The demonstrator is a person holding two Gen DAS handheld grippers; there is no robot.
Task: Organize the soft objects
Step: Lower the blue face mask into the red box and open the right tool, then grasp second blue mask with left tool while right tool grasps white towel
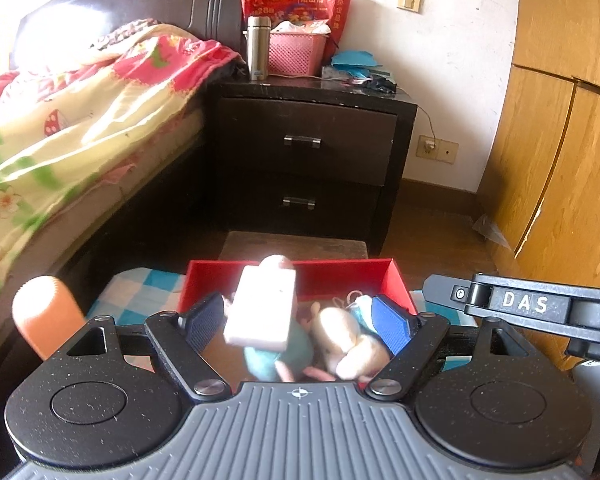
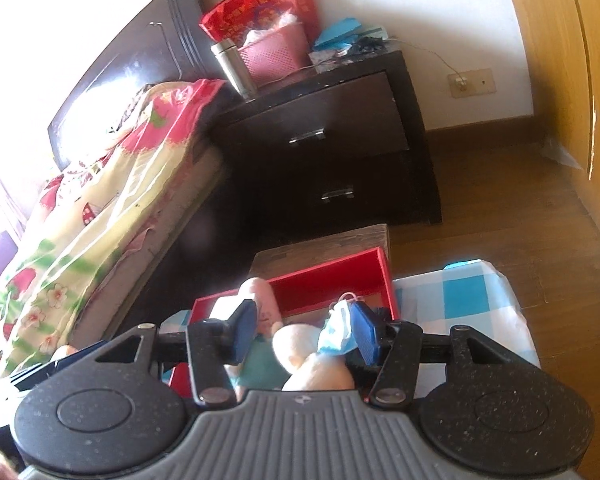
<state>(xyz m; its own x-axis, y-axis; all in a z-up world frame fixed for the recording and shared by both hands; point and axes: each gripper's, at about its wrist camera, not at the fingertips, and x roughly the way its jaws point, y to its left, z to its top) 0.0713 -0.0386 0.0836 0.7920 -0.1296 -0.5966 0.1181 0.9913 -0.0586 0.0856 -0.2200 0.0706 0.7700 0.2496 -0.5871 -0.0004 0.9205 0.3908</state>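
A red box (image 1: 324, 276) sits on a blue-and-white checked cloth (image 1: 140, 292). Inside lie a white sponge block (image 1: 260, 312), a teal-dressed plush toy (image 1: 278, 360), a cream plush toy (image 1: 352, 340) and a blue face mask (image 1: 360, 306). My left gripper (image 1: 300, 322) is open above the box, its pads on either side of the toys, holding nothing. My right gripper (image 2: 304, 332) is open over the same box (image 2: 332, 276), with the mask (image 2: 336, 332) against its right pad and the cream plush (image 2: 308, 356) between the pads. An orange soft cylinder (image 1: 44, 316) stands left of the box.
A dark nightstand (image 1: 308, 160) stands behind the box, carrying a pink basket (image 1: 296, 54), a steel flask (image 1: 258, 48) and a red bag (image 1: 296, 0). A bed with a floral quilt (image 1: 60, 128) is to the left. A wooden wardrobe (image 1: 560, 160) is to the right. A low wooden stool (image 1: 292, 244) sits by the box.
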